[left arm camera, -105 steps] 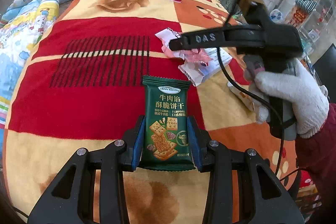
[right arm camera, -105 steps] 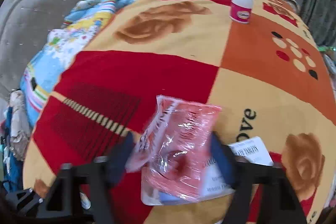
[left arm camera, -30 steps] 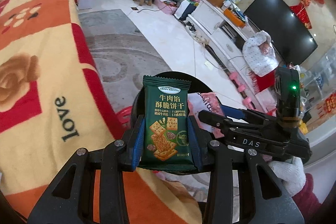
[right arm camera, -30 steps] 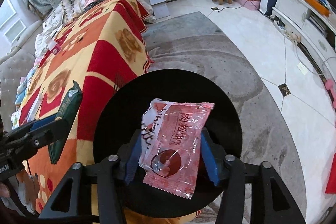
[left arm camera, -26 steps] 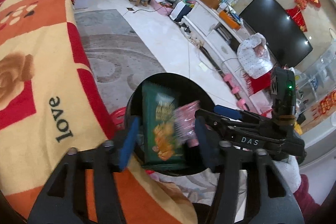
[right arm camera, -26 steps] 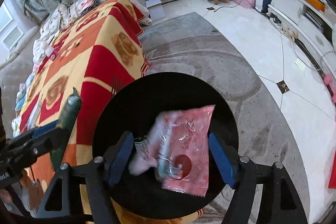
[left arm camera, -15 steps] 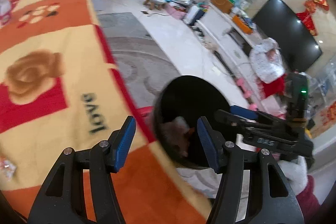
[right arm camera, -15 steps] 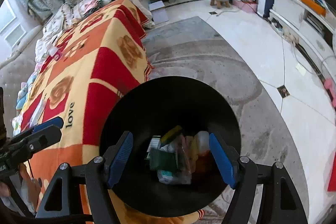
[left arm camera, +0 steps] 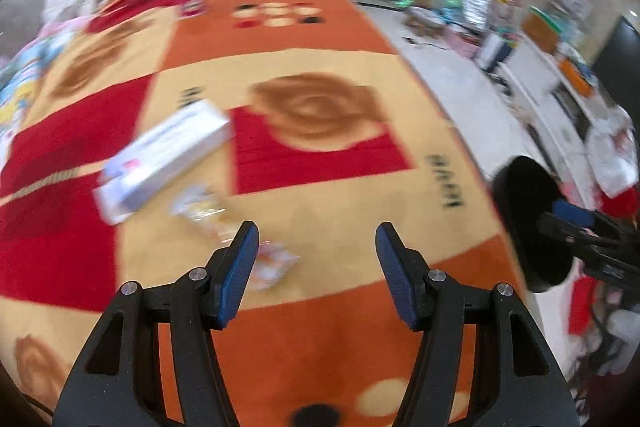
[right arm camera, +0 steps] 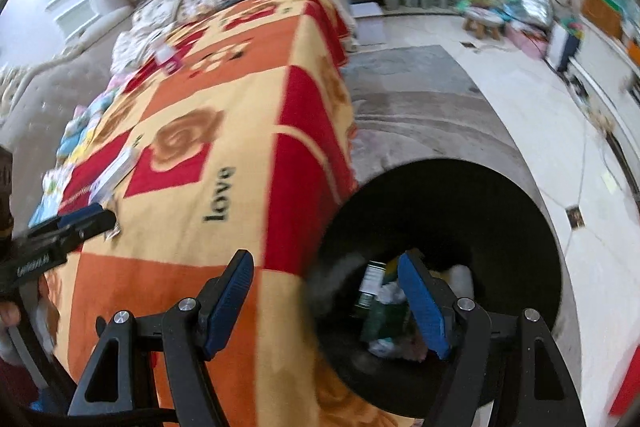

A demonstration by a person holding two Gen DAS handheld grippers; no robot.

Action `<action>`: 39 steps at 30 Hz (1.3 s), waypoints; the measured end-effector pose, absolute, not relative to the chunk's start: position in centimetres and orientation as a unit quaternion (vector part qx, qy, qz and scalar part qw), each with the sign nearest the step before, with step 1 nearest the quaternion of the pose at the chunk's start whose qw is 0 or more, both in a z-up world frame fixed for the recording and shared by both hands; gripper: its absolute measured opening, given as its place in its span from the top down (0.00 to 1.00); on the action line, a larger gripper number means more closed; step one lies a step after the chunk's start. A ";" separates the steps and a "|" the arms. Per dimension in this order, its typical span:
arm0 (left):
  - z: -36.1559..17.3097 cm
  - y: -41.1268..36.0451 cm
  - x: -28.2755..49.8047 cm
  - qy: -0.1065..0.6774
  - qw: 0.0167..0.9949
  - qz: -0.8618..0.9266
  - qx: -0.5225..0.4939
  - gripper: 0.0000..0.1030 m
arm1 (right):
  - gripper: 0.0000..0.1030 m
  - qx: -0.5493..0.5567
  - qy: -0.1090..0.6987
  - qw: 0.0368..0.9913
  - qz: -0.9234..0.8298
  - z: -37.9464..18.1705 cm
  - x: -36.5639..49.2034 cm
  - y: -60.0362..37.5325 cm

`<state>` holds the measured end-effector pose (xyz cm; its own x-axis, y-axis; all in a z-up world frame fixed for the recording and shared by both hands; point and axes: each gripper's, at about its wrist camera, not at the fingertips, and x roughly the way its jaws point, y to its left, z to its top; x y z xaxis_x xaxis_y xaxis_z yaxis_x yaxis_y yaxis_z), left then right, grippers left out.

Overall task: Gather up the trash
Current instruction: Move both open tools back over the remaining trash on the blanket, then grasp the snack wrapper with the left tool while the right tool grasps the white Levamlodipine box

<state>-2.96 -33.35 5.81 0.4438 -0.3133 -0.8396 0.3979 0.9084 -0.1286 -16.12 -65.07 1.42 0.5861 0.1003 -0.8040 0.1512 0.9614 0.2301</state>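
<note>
Two claws are wide apart, holding nothing. Blanket first: a white box and small wrappers lie before the left claw. Right claw hangs by the black bin, trash inside.

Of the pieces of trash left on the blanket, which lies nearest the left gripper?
The small crumpled wrapper beside the left gripper, nearer than the clear wrapper and white box.

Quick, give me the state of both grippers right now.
Left gripper: open, holding nothing, over the blanket.
Right gripper: open, holding nothing, by the black bin.
</note>
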 end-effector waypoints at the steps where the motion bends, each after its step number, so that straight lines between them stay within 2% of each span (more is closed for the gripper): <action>1: 5.5 -32.3 -2.7 0.486 0.850 -0.198 0.039 0.42 | 0.30 0.130 0.453 0.882 -0.007 1.6 -15.9 -64.3; 9: 3.4 -30.1 -0.5 0.500 0.851 -0.161 0.009 0.42 | 0.30 0.107 0.455 0.883 0.044 2.0 -13.7 -59.4; 12: 2.7 -30.2 0.3 0.508 0.844 -0.170 -0.001 0.45 | 0.30 0.103 0.457 0.882 0.058 2.1 -13.1 -58.0; 14: 2.4 -30.1 0.6 0.513 0.839 -0.181 -0.007 0.64 | 0.30 0.102 0.457 0.881 0.069 2.2 -12.8 -57.1; 20: 2.3 -28.7 1.5 0.515 0.831 -0.207 -0.040 0.81 | 0.30 0.106 0.464 0.875 0.089 1.8 -11.9 -55.3; 24: 3.6 -27.7 0.9 0.519 0.820 -0.236 -0.053 0.83 | 0.30 0.106 0.472 0.870 0.096 1.2 -11.2 -54.4; 31: 7.8 -23.0 2.9 0.472 0.855 -0.211 -0.026 0.84 | 0.30 0.107 0.484 0.861 0.116 0.6 -9.5 -52.1; 39: 4.8 -19.0 9.8 0.489 0.862 -0.136 -0.005 0.84 | 0.30 0.097 0.489 0.857 0.132 0.6 -8.3 -49.4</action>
<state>9.80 -19.01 4.83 0.4853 -0.2397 -0.8409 0.2296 0.9629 -0.1419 -8.31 -49.43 0.65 0.4866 0.3215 -0.8123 -0.1315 0.9462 0.2957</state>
